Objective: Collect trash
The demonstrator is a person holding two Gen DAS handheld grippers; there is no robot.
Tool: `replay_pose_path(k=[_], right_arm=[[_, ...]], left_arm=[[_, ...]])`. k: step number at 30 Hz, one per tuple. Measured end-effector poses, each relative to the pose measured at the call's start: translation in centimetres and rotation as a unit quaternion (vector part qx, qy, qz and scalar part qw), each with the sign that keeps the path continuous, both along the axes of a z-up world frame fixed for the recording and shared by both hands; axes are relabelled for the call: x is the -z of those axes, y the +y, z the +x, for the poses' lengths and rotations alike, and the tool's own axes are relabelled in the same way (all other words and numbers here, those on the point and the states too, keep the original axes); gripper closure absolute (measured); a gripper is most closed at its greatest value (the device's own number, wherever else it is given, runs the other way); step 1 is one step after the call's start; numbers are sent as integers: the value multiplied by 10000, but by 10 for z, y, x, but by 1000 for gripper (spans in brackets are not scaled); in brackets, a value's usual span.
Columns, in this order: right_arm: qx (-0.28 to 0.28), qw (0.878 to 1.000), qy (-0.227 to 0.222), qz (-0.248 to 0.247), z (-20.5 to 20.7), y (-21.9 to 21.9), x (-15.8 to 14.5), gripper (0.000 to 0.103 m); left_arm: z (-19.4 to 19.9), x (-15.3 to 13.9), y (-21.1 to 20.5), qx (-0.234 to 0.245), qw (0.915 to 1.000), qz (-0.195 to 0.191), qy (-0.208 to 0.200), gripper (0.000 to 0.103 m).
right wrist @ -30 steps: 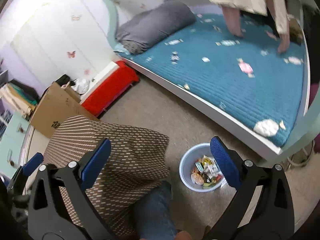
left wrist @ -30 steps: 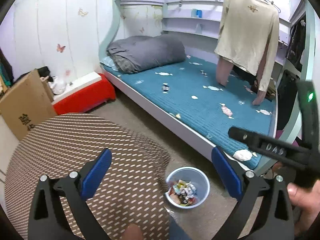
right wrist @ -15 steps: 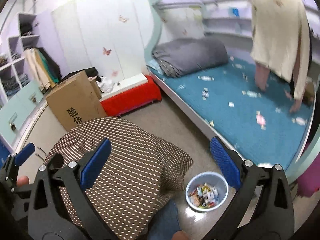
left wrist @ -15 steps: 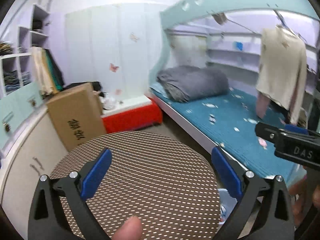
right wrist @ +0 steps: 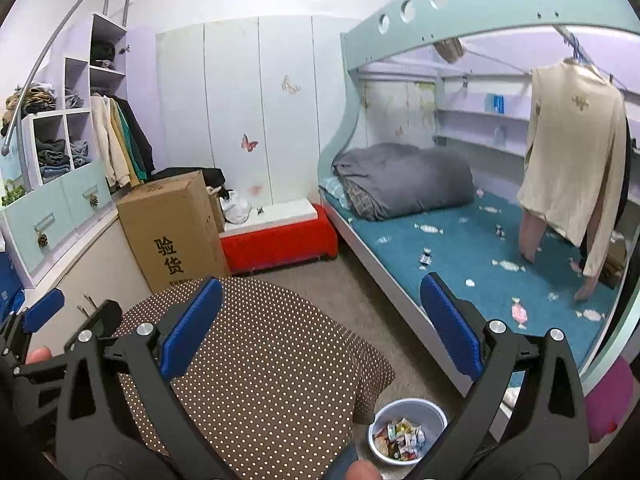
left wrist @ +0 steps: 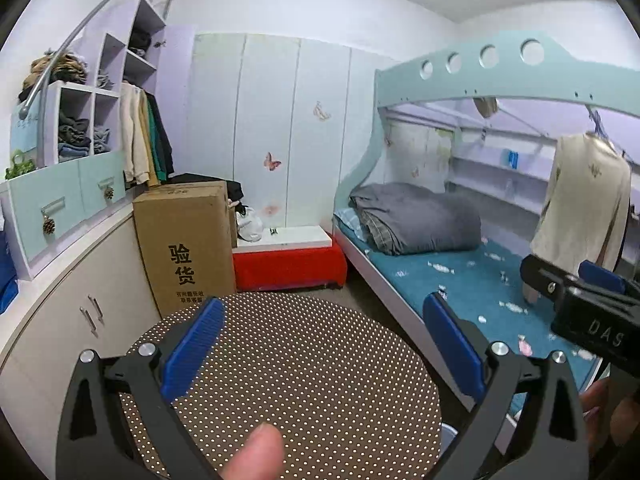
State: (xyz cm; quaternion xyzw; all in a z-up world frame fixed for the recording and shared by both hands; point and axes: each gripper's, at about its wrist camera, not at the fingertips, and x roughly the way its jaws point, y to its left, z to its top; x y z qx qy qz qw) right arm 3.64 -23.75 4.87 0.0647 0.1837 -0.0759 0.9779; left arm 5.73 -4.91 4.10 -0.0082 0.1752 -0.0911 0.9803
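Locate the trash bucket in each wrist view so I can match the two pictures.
Left wrist: only a sliver of the trash bucket shows, bottom right of centre, at the round dotted cushion's edge.
Right wrist: trash bucket in full, bottom centre-right, wrappers inside.
Shared landmark: the cardboard box, left of centre in both.

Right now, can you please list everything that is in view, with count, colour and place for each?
bin: one, pale blue, on the floor beside the bed, holding mixed wrappers
wrappers: many, mostly white, scattered on the bed
bed: one, teal cover, at the right
blanket: one, grey, folded at the head of the bed
shirt: one, cream, hanging over the bed
table: one, round, brown dotted cloth, in front
box: one, brown cardboard, beside the cabinet
bench: one, red with white top, by the wall
left tool: open, empty, blue pads
right tool: open, empty, blue pads
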Motion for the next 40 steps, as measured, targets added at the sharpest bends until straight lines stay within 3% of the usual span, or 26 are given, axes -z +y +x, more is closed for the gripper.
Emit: replay_pose_path(k=[13, 40], right_arm=[[-87, 9999, -137, -52, -2, 10, -6, 6], [-234, 9996, -139, -58, 5, 23, -9, 6]], left_arm=[[-8, -14, 5, -158, 9995, -57, -265, 5], [-6, -15, 11, -265, 9992, -87, -280, 5]])
